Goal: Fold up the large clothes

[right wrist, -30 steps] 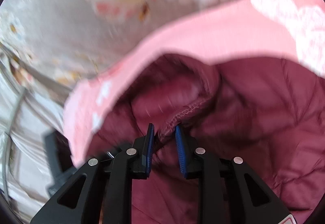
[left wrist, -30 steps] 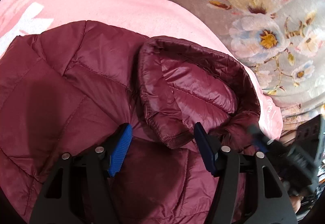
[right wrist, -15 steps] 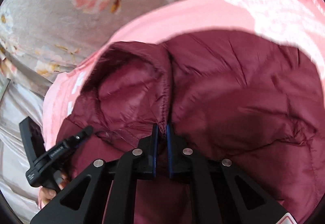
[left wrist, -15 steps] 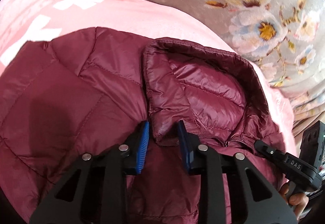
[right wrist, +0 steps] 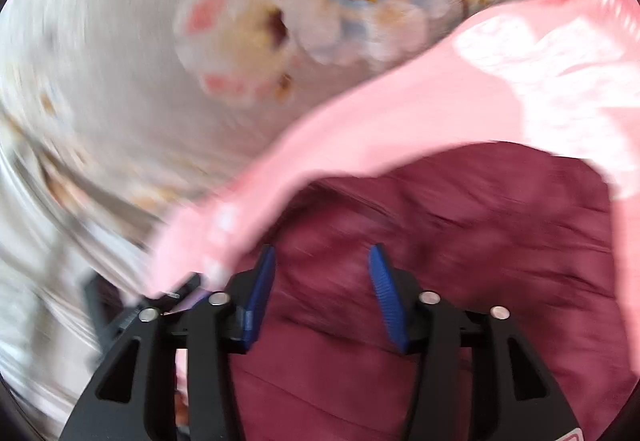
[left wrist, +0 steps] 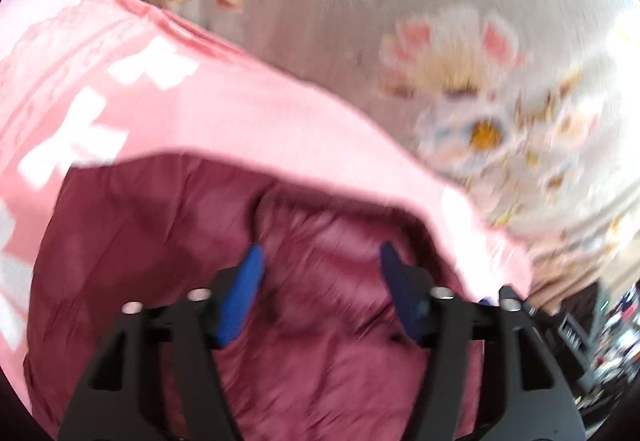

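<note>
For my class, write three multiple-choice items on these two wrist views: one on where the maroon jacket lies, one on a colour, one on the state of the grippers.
1. The maroon jacket lies on:
A. the pink garment
B. bare wood
C. a blue towel

2. The finger pads are:
A. red
B. blue
C. green

3. The left gripper and right gripper are:
A. both shut on cloth
B. one open, one shut
C. both open

Key:
1 A, since the pink garment shows beyond the jacket's edge in both views.
2 B, as blue pads tip the black fingers.
3 C, since a wide gap with jacket visible through it parts each pair of fingers.
</note>
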`<state>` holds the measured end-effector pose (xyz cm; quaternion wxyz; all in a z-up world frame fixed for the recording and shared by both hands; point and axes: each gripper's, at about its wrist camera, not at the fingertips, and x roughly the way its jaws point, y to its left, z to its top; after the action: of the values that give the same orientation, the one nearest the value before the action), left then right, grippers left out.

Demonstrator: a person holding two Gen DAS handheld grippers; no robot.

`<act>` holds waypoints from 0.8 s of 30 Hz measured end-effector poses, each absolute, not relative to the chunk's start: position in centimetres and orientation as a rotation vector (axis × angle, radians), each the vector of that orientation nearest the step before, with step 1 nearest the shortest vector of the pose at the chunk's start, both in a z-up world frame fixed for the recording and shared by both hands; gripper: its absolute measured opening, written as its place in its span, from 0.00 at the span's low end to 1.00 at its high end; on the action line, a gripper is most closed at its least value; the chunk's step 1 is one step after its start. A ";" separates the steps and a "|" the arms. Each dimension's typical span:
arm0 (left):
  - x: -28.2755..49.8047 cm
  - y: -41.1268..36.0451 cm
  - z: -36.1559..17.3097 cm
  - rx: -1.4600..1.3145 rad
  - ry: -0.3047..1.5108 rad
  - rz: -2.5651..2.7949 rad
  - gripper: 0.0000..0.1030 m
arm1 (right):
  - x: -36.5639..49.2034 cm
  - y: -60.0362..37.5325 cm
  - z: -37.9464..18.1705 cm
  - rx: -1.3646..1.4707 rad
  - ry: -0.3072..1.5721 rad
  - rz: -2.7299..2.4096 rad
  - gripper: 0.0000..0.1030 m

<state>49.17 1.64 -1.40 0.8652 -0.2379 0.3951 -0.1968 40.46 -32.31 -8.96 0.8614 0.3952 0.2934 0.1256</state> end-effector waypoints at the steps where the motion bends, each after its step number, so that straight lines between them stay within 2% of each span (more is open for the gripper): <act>1: 50.2 1.5 -1.0 -0.526 0.828 -0.399 0.61 | 41.6 -32.4 -8.8 0.892 0.596 0.287 0.49; 4: 54.0 0.8 -1.1 -0.668 0.858 -0.376 0.60 | 44.1 -32.4 -8.3 0.994 0.506 0.267 0.49; 7: 56.7 -0.5 -3.1 -0.680 0.923 -0.368 0.60 | 46.5 -32.1 -8.1 0.891 0.485 0.132 0.48; 9: 57.5 -1.4 -5.1 -0.613 0.990 -0.346 0.55 | 48.0 -31.5 -9.0 0.781 0.560 0.065 0.45; 12: 57.0 -1.7 -7.2 -0.486 1.045 -0.364 0.49 | 49.0 -30.8 -11.1 0.626 0.704 0.070 0.33; 13: 56.6 -1.8 -7.6 -0.436 1.047 -0.372 0.47 | 48.8 -30.5 -11.6 0.563 0.732 0.075 0.32; 15: 55.6 -2.1 -8.1 -0.325 1.047 -0.385 0.43 | 48.2 -29.9 -12.1 0.446 0.763 0.065 0.31; 19: 54.4 -2.8 -9.2 -0.167 1.013 -0.378 0.39 | 47.1 -29.6 -13.7 0.307 0.805 0.033 0.23; 24: 52.8 -4.2 -9.8 -0.048 0.927 -0.344 0.38 | 47.1 -28.4 -15.0 0.216 0.804 0.001 0.22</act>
<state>52.80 -4.16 -9.77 0.8800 -0.0233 0.4448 -0.1649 47.13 -28.37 -15.04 0.9145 0.1049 0.3907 0.0005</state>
